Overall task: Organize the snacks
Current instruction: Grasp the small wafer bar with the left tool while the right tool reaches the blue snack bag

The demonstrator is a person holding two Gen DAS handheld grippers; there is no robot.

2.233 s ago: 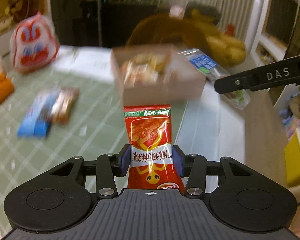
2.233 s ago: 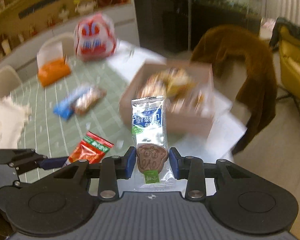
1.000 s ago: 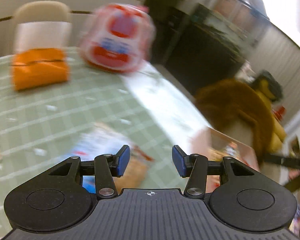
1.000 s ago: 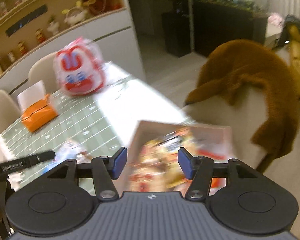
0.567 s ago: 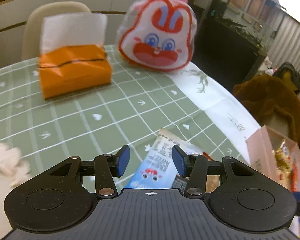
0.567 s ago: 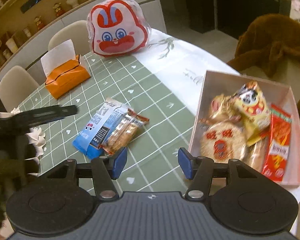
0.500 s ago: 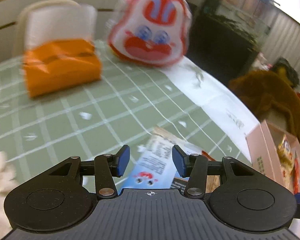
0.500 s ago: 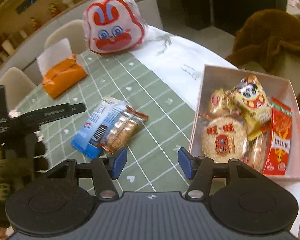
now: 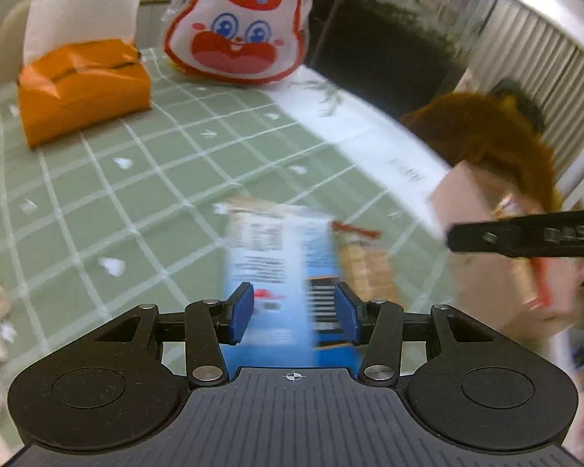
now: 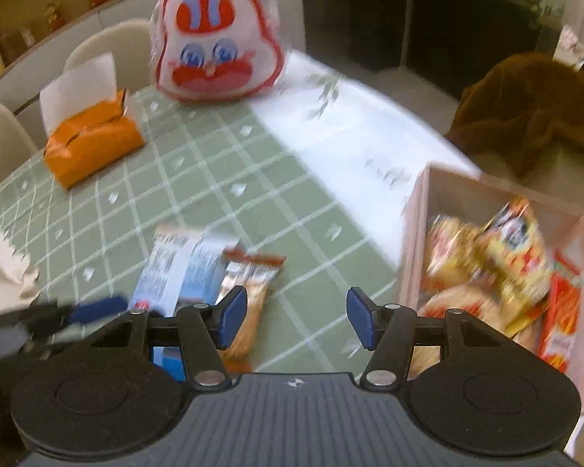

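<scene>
The left gripper (image 9: 294, 313), jaws spread, straddles a blue snack packet (image 9: 280, 272) on the green checked tablecloth (image 9: 136, 179). The right gripper (image 10: 296, 318), jaws spread and empty, hovers beside a pink box (image 10: 416, 233) of snacks.

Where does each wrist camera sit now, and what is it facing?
Left wrist: behind the left gripper, fingers straddling the blue packet; the right gripper's finger crosses at right.
Right wrist: behind the right gripper, open above the tablecloth, pink box at right.
Shared: blue packet, brown packet, orange tissue box, rabbit bag.
</scene>
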